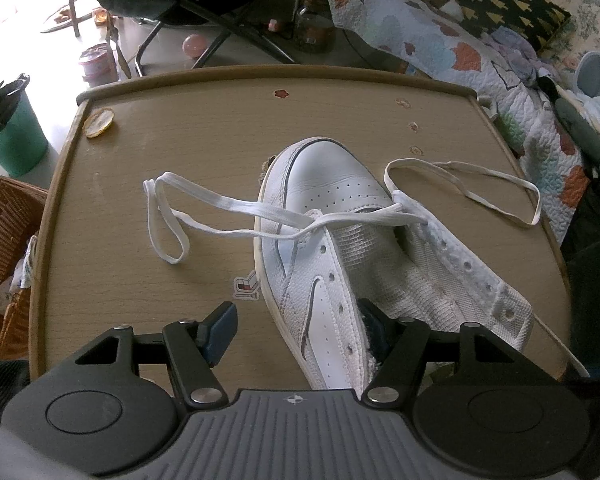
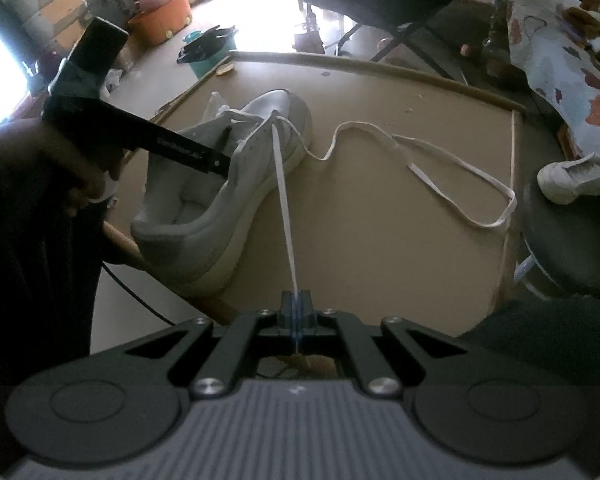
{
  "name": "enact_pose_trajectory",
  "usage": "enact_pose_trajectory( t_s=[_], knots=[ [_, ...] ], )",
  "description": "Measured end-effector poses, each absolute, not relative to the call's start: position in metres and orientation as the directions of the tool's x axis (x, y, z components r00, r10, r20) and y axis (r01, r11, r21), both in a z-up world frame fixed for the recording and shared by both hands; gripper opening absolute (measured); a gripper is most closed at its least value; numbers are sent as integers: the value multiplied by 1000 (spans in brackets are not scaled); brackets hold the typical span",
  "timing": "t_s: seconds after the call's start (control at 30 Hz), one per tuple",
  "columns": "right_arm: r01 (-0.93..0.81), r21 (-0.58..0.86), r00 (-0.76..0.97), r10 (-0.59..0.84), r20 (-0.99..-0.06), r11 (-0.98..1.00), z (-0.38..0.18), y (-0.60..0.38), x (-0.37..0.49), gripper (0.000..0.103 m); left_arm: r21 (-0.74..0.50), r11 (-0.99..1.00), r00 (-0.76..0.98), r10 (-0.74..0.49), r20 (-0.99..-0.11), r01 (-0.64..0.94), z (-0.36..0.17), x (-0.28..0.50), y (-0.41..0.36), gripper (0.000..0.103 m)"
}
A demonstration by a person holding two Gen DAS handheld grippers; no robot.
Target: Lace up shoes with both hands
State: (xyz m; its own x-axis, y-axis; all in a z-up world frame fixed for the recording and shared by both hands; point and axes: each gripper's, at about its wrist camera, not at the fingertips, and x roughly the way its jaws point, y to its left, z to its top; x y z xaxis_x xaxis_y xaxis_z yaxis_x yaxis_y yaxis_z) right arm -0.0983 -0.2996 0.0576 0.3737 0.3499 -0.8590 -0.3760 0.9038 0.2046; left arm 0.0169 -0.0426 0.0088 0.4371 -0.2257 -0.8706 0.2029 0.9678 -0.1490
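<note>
Right gripper: my right gripper (image 2: 296, 312) is nearest to this camera, and it is squeezed tight on the white lace (image 2: 285, 200).
Lace, pulled end: it runs straight and tight from my right gripper up to the front holes of the shoe (image 2: 236, 184).
Lace, loose end: the other end lies in a long loop on the table (image 2: 380, 280), on the right side of the shoe in the right view.
Left gripper: my left gripper (image 1: 300, 320) is apart, not squeezed. One finger (image 1: 220, 330) is beside the shoe's outer side. The other finger sits inside the shoe's opening. I cannot tell if the fingers press on the shoe's side.
Shoe: the white shoe (image 1: 332, 240) sits in the middle of the table (image 1: 180, 152), toe pointing away from me. Only the front holes have lace in them. The other holes are bare.
Lace in the left view: the lace (image 1: 228, 204) crosses over the front of the shoe, with one loop on each side.
Hand: my left hand (image 2: 56, 164) holds the left gripper at the left edge of the right view.
Bucket: a green bucket (image 1: 12, 132) stands on the floor past the table's left corner.
Basket: a woven basket (image 1: 4, 264) sits by the table's left side.
</note>
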Motion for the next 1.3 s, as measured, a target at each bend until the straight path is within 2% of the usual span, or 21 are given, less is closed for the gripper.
enact_pose_trajectory(
  t_s=[1.3],
  knots=[
    [-369, 191, 373, 333, -866, 910, 74, -306, -126, 1, -153, 967, 436, -230, -870, 206, 8, 14, -38, 68]
  ],
)
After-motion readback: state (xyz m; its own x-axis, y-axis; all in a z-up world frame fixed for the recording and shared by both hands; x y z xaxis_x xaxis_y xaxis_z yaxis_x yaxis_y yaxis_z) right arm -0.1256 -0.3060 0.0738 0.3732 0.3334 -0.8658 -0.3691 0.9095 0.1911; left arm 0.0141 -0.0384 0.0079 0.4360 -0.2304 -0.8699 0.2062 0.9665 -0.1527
